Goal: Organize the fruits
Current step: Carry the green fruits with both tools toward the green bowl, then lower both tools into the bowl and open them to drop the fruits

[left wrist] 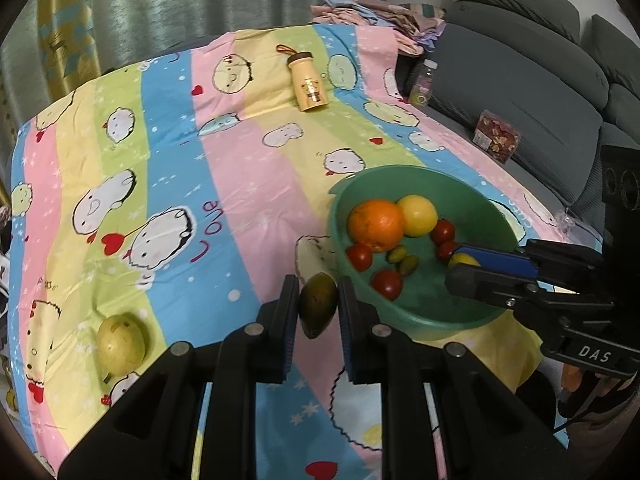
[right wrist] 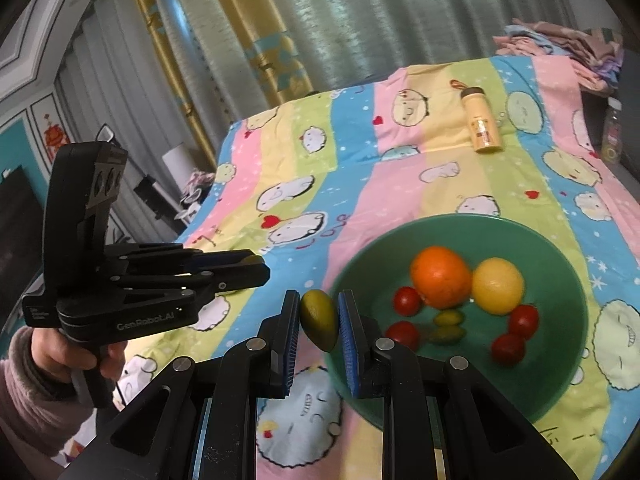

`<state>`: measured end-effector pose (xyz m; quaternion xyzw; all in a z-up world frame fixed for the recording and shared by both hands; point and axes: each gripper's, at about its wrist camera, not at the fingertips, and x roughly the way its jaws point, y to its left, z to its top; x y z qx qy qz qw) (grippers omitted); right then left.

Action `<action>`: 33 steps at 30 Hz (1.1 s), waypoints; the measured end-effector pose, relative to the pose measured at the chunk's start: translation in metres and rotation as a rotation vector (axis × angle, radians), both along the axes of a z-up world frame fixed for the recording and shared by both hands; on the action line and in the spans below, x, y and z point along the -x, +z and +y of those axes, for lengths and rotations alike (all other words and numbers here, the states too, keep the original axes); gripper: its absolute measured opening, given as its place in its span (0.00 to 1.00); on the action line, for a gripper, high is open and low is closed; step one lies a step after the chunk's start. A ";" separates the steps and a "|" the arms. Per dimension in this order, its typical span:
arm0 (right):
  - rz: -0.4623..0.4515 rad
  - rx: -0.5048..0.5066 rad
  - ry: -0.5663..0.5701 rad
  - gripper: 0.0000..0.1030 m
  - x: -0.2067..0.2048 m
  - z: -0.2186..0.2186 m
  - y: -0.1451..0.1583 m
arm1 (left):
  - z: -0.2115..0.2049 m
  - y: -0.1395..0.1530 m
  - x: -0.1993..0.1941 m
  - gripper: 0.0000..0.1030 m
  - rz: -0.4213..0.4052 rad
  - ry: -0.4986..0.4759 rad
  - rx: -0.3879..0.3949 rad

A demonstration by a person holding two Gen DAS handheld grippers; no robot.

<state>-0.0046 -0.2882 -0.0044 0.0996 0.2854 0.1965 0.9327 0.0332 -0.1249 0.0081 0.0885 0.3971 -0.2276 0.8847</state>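
Each gripper carries one small fruit toward the green bowl (left wrist: pixel 420 312). In the left wrist view, the left gripper (left wrist: pixel 319 306) has its jaws clamped on a small dark green-brown mango (left wrist: pixel 318 304), held low centre of the frame just left of the bowl's near rim and above the striped cartoon bedsheet (left wrist: pixel 224 152). In the right wrist view, the right gripper (right wrist: pixel 319 320) has its jaws clamped on a small yellow-green fruit (right wrist: pixel 319 318), perhaps another mango, at the bowl's left rim; the left wrist view shows the same gripper reaching in over the bowl from the right of the frame.

The bowl already holds an orange (left wrist: pixel 376 225), a yellow citrus fruit (left wrist: pixel 418 215), several cherry tomatoes (left wrist: pixel 387 283) and two small green fruits (left wrist: pixel 402 259). A pale green pear (left wrist: pixel 120 343) lies alone on the sheet at lower left, well apart from the bowl.

Risks, as I judge them:
- Both grippers converge on one bowl, so they could knock together over it.
- Each fruit is oval, smooth and pinched across its narrow sides; it could swivel or slip out before it clears the rim.
- A release from height onto the tomatoes could bruise them or bounce fruit out.
- The bowl sits on soft bedding, so a nudge to its rim could tip it.
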 end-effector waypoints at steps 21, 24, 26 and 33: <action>0.023 -0.006 -0.119 0.21 0.001 -0.049 -0.016 | -0.069 -0.013 -0.013 0.18 0.032 -0.129 -0.027; 0.032 0.003 -0.132 0.21 0.001 -0.053 -0.019 | -0.076 -0.018 -0.013 0.18 0.046 -0.146 -0.035; 0.037 0.005 -0.138 0.21 0.002 -0.056 -0.021 | -0.079 -0.022 -0.014 0.18 0.056 -0.154 -0.038; 0.059 0.031 -0.153 0.21 0.002 -0.059 -0.026 | -0.089 -0.029 -0.011 0.18 0.077 -0.179 -0.051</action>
